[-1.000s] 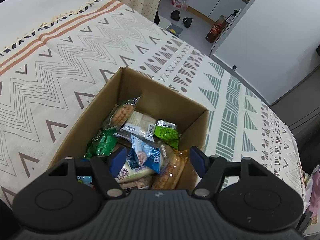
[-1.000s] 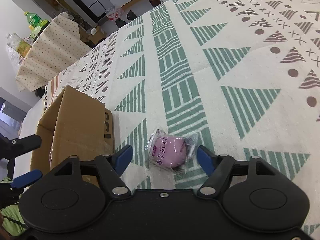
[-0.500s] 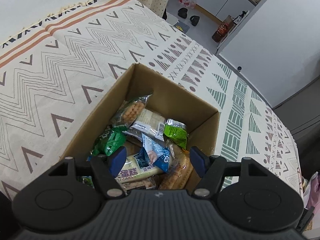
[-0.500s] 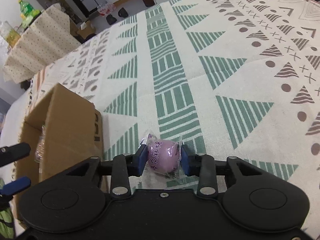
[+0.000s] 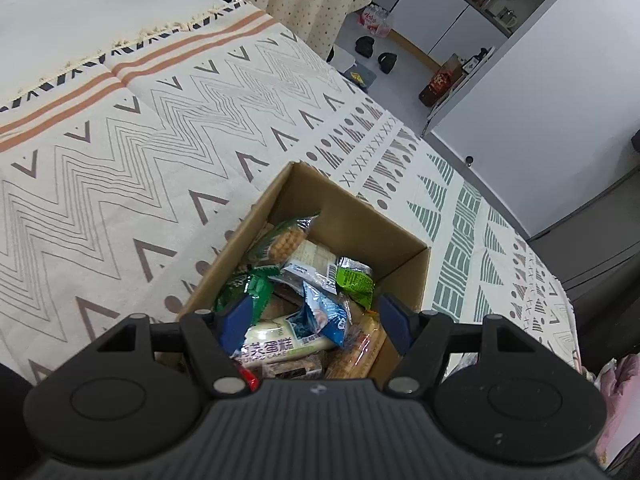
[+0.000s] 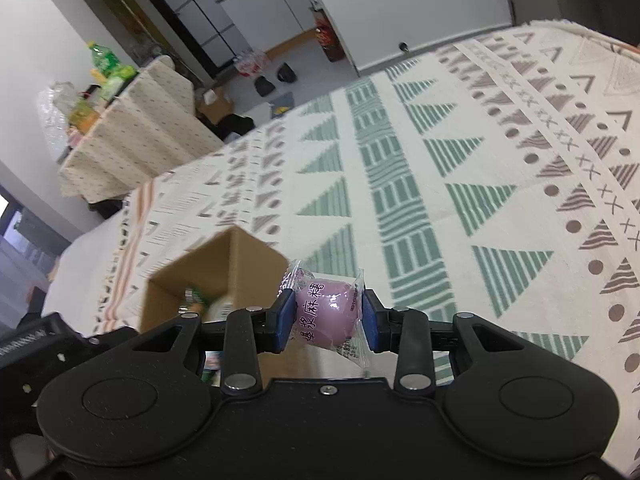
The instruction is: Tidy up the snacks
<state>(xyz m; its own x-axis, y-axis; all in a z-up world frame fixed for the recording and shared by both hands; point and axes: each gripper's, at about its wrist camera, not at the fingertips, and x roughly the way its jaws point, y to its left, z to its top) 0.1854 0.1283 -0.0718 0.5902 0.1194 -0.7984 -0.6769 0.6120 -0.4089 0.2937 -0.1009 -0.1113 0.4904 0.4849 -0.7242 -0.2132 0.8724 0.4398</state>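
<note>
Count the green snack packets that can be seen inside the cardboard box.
2: a dark green packet by the box's left wall and a lime green packet near its right wall. Others may lie buried underneath.

The right gripper (image 6: 326, 322), open a second ago, now clamps the purple mochi packet (image 6: 326, 316), lifted off the patterned cloth (image 6: 460, 152).

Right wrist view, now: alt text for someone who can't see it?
The right gripper is shut on a pink wrapped snack, held above a patterned tablecloth. An open cardboard box with snacks inside sits just left and beyond it. A kitchen area lies in the background.
</note>
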